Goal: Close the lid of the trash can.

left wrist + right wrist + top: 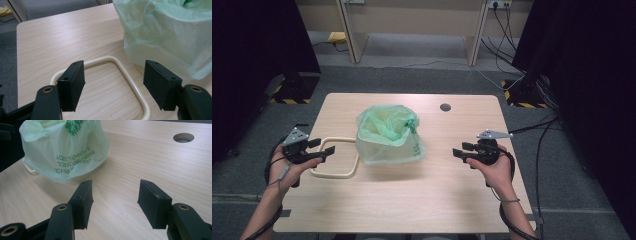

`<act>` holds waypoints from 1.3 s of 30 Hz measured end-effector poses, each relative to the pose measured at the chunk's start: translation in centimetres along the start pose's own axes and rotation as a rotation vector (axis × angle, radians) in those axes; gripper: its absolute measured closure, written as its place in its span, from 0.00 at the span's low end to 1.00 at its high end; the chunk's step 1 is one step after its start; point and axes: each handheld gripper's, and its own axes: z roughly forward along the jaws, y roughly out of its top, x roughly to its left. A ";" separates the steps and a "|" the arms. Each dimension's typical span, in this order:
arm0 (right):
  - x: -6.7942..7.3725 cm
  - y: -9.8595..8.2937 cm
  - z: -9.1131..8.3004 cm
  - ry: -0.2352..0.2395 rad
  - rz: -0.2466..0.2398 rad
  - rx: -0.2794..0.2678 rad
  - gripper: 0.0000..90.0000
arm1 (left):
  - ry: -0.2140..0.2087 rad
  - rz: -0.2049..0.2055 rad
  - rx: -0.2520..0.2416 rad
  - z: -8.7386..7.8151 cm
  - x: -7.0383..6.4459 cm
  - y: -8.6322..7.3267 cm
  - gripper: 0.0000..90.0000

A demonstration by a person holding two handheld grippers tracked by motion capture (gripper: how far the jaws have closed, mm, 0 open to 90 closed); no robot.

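A pale green plastic bag (389, 135) lines a cream bin that stands upright in the middle of the wooden table (412, 200). A cream, rounded-square ring (334, 157) lies flat on the table against the bin's left side. My left gripper (323, 149) hovers open over the ring's left part, with nothing between its jaws. In the left gripper view the ring (130, 82) lies just beyond the jaws and the bag (170, 37) rises at the right. My right gripper (461, 150) is open to the right of the bag, apart from it. The bag (65, 150) has green print.
A round cable hole (445, 107) sits in the table near its far edge, also seen as the hole (183, 137) in the right gripper view. Cables trail over the grey floor at the right. Black stands with hazard-striped bases flank the table's far corners.
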 end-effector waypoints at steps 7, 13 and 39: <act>-0.4 -0.4 -0.1 -0.008 0.007 -0.003 0.50 | 0.037 0.007 0.022 0.1 0.4 -0.4 0.37; -0.9 -1.0 -0.5 -0.039 0.022 -0.010 0.50 | 0.069 0.007 0.046 0.1 1.0 -1.1 0.38; -2.2 -4.6 -1.5 -0.093 0.100 -0.037 0.50 | 0.192 -0.055 0.201 2.7 4.4 -5.7 0.41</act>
